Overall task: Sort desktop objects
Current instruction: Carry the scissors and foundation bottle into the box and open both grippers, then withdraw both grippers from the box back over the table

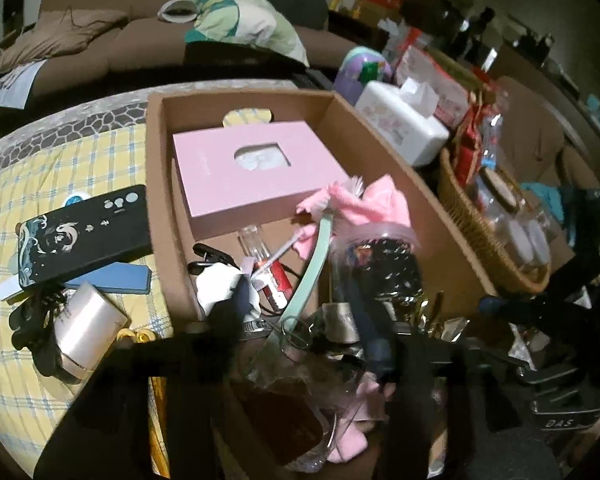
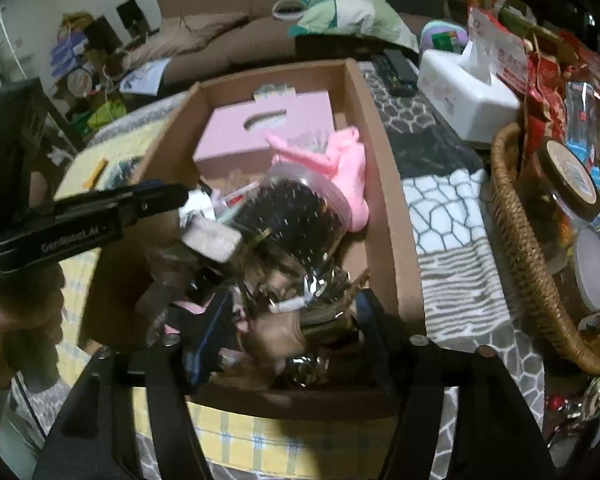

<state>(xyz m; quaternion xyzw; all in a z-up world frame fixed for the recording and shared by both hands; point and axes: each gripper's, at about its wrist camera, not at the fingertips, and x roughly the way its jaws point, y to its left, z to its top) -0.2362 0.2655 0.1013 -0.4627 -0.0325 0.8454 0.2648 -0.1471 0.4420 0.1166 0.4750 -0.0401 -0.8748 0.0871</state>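
Observation:
A cardboard box (image 1: 440, 216) (image 2: 384, 184) holds a pink box (image 1: 236, 176) (image 2: 252, 136), a pink cloth (image 1: 380, 204) (image 2: 348, 168), a clear jar with a dark sparkly filling (image 1: 380, 264) (image 2: 292, 208) and small items. My left gripper (image 1: 300, 340) is over the box's near end, fingers apart around clutter; it shows in the right wrist view (image 2: 168, 196). My right gripper (image 2: 296, 320) is open over the box's near end. Left of the box lie a black phone (image 1: 84, 236), a blue pad (image 1: 112, 276) and a silver cylinder (image 1: 88, 320).
A wicker basket (image 1: 472, 224) (image 2: 516, 240) of jars and packets stands right of the box. A white tissue box (image 1: 404, 124) (image 2: 464, 88) sits behind it. A sofa with a bag (image 1: 236, 20) is at the back. A yellow checked cloth (image 1: 96, 160) covers the table's left.

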